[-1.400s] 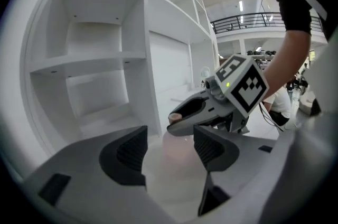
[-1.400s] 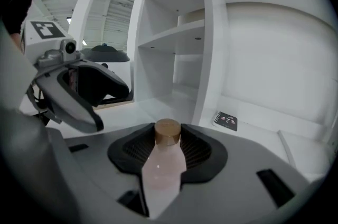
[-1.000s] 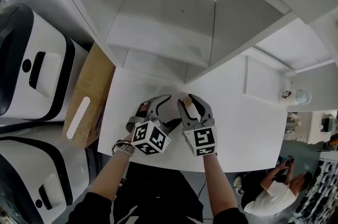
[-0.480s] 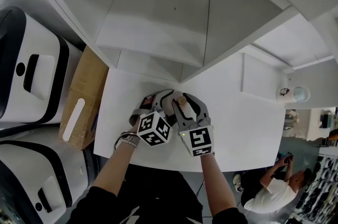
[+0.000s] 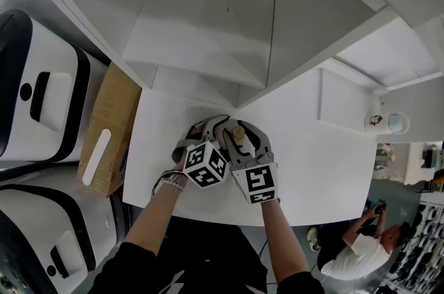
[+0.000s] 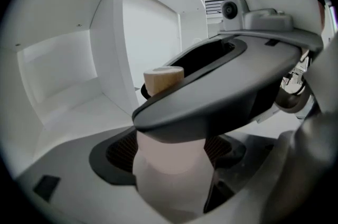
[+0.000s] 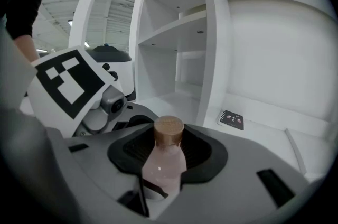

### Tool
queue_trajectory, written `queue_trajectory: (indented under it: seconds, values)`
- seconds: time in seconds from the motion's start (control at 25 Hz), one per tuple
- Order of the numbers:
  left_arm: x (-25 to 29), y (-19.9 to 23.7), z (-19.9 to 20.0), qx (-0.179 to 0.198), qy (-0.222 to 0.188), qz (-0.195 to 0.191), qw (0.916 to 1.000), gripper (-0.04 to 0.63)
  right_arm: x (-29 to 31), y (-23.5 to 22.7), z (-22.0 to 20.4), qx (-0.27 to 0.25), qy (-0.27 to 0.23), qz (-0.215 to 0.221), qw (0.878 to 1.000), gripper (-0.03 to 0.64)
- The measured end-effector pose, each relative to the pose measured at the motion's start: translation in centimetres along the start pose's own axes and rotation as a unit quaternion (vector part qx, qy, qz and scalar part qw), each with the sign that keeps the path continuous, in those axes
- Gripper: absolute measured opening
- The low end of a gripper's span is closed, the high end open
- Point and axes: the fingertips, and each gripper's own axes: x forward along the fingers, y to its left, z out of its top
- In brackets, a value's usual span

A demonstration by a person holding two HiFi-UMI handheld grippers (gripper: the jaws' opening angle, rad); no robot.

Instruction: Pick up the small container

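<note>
Small pale-pink bottle with a brown cap (image 7: 164, 162) is over the white desk (image 5: 326, 161), just in front of the white shelf unit (image 5: 208, 29). My right gripper (image 7: 168, 154) fingers clamp its body. My left gripper (image 5: 210, 131) fingers seem clamped on it too, though that view is partly masked. Risk: uneven pull between my two grips twists the smooth bottle loose.

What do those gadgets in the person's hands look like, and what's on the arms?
The left gripper and right gripper are grey plastic tongs with curved jaws lined by black ribbed pads. Each carries a white cube printed with black square markers. Black sleeves cover the upper arms; a bracelet circles the left wrist.
</note>
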Motion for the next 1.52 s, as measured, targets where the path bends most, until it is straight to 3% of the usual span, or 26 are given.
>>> queue_trajectory:
  seconds: [0.68,1.52]
  values:
    - [-1.0,-0.7,0.3,-0.002,0.000,-0.017,0.9999,0.376,-1.0,0.5,0.5,0.034,-0.008,0.018,0.999,0.138]
    - [-9.4,-2.4,6.9,0.006,-0.036,0.009,0.9993,0.376,-7.8,3.1,8.9,0.005,-0.071,0.041,0.997,0.138]
